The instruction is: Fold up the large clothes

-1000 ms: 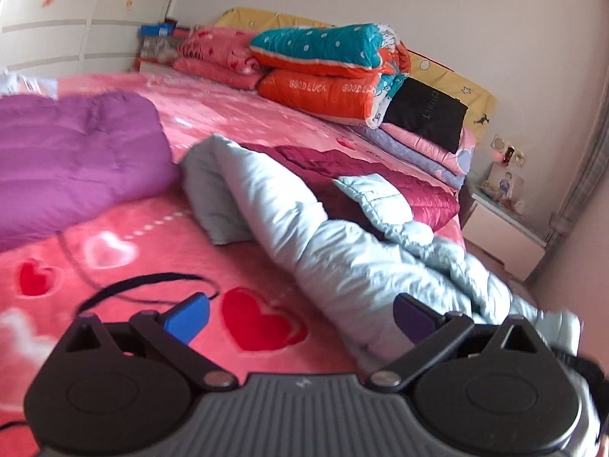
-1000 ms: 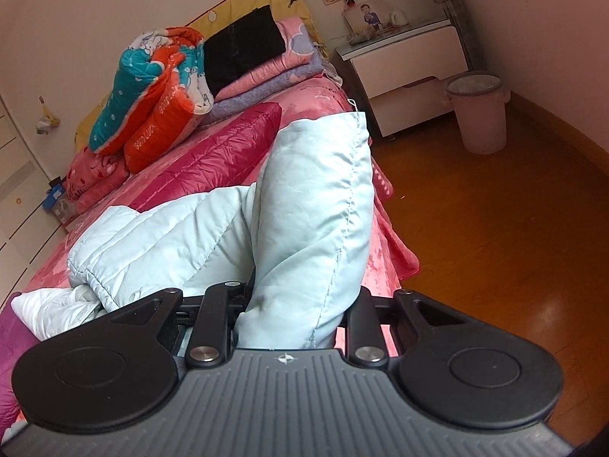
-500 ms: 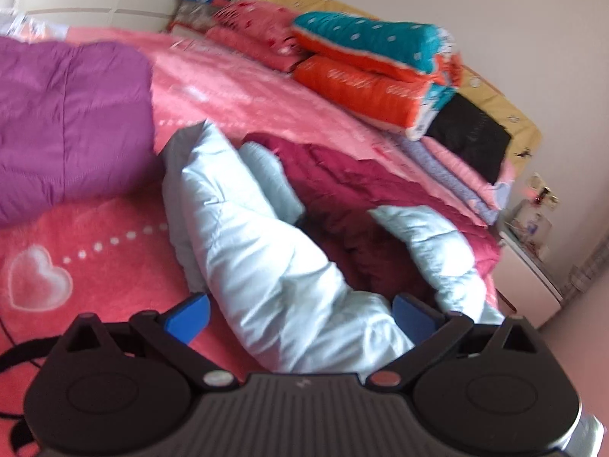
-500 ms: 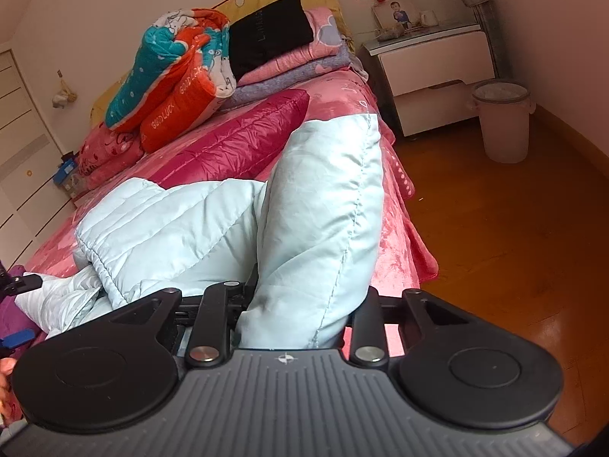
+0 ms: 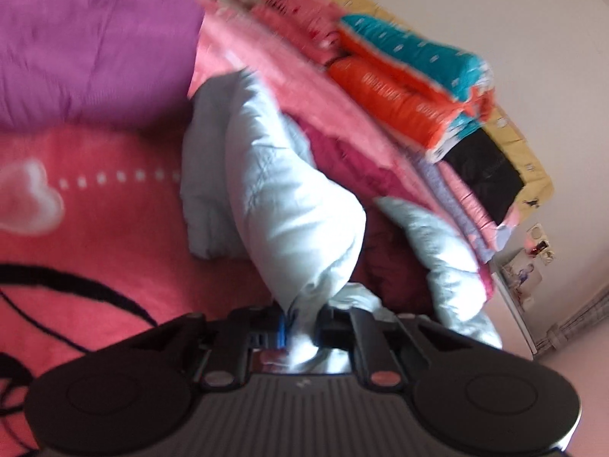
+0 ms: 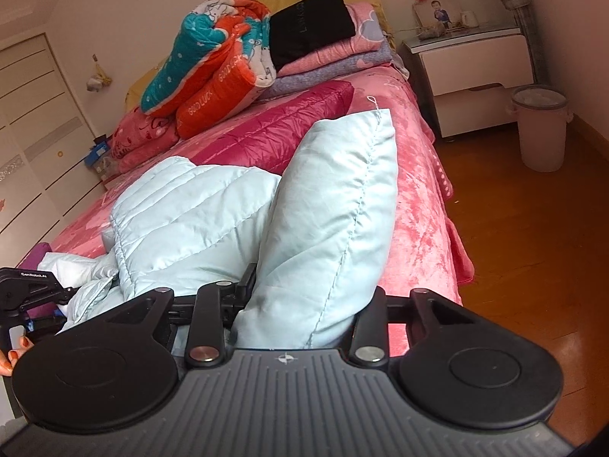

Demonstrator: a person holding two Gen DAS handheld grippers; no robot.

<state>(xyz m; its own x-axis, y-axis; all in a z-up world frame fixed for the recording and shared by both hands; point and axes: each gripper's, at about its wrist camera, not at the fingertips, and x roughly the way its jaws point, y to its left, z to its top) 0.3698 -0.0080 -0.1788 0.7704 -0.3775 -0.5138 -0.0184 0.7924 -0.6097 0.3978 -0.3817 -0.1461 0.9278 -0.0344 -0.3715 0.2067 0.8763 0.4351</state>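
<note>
A light blue puffer jacket (image 5: 274, 190) lies crumpled across the pink heart-print bed (image 5: 95, 259). My left gripper (image 5: 300, 327) is shut on a fold of it, with the fabric pinched between the blue pads. In the right wrist view a padded panel of the jacket (image 6: 335, 221) stands upright between the fingers of my right gripper (image 6: 312, 301). Those jaws are opening, and the puffy fabric still fills the gap and touches both fingers. The left gripper's black housing (image 6: 23, 289) shows at the far left, held by a hand.
A purple jacket (image 5: 87, 38) lies at the far left of the bed and a maroon one (image 6: 274, 129) behind the blue one. Folded quilts (image 6: 220, 61) are stacked at the headboard. To the right of the bed's edge are wood floor, a nightstand (image 6: 475, 64) and a bin (image 6: 540, 125).
My left gripper moved in over the blue jacket, rolled, and went from wide open to shut on a fold. The right jaws have spread wider around the upright panel.
</note>
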